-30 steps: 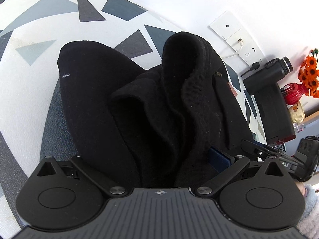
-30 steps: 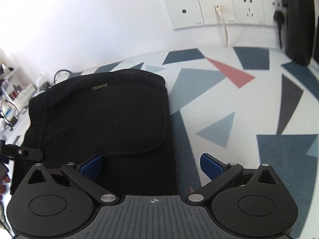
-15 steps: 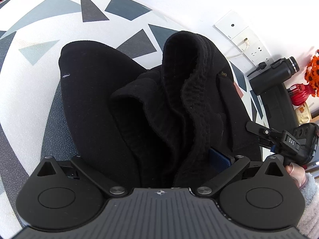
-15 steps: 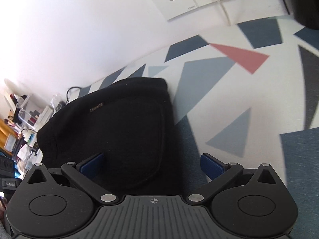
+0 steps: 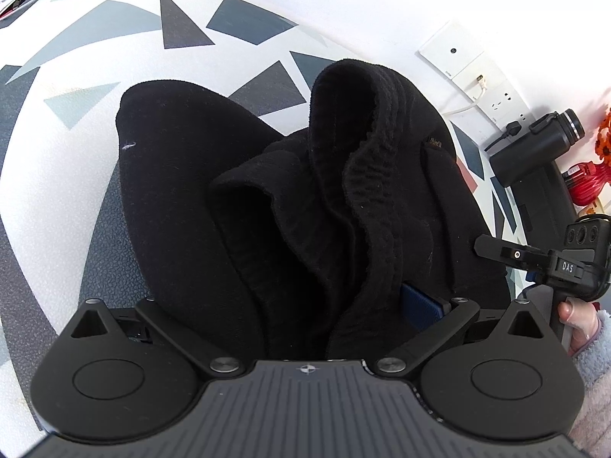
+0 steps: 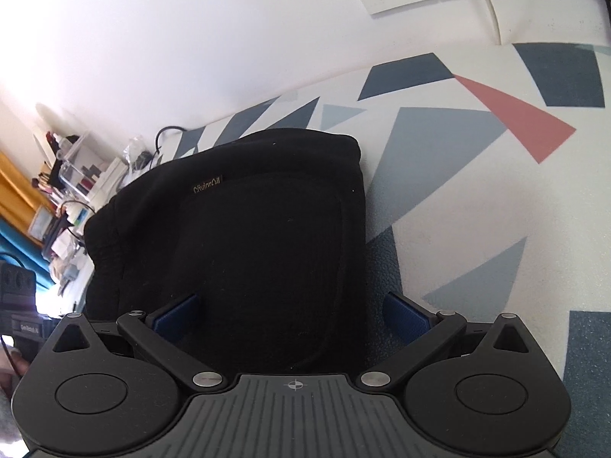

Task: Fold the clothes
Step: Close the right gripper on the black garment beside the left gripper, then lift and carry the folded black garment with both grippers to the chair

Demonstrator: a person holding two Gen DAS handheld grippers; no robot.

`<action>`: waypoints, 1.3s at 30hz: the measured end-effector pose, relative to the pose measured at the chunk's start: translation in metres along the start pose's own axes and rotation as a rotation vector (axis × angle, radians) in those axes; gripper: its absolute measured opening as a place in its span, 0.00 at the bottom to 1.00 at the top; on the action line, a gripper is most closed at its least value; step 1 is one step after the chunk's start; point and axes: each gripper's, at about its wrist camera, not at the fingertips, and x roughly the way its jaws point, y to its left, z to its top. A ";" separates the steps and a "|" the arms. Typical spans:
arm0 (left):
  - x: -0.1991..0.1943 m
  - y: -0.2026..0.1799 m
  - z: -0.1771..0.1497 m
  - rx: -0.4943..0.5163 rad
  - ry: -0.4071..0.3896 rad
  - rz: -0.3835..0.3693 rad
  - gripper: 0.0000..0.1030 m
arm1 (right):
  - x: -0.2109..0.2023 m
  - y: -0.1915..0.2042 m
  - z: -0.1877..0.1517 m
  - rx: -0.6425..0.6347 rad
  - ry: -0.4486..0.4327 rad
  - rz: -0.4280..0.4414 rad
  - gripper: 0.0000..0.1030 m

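1. The black fleece garment with a ribbed waistband [image 5: 267,206] lies on the white surface patterned with grey, blue and pink triangles [image 5: 57,160], bunched in raised folds toward the left gripper [image 5: 290,318].
2. The left jaws are clenched on a gathered fold of the garment, presumably so that a layer can be lifted and carried over.
3. The right gripper [image 6: 292,315] is held with jaws released, straddling the garment's near edge without pinching it, likely poised for a grasp.
4. In the left view, the standing ridges and the right gripper's body at 3 o'clock are shown.
5. In the right view, a flat panel with a small gold label [image 6: 208,186] at 11 o'clock is revealed, and the garment's square far corner.
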 end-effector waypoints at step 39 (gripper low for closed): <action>-0.051 -0.083 -0.049 0.227 -0.251 0.238 0.46 | -0.027 0.130 -0.041 -0.502 -0.218 -0.135 0.35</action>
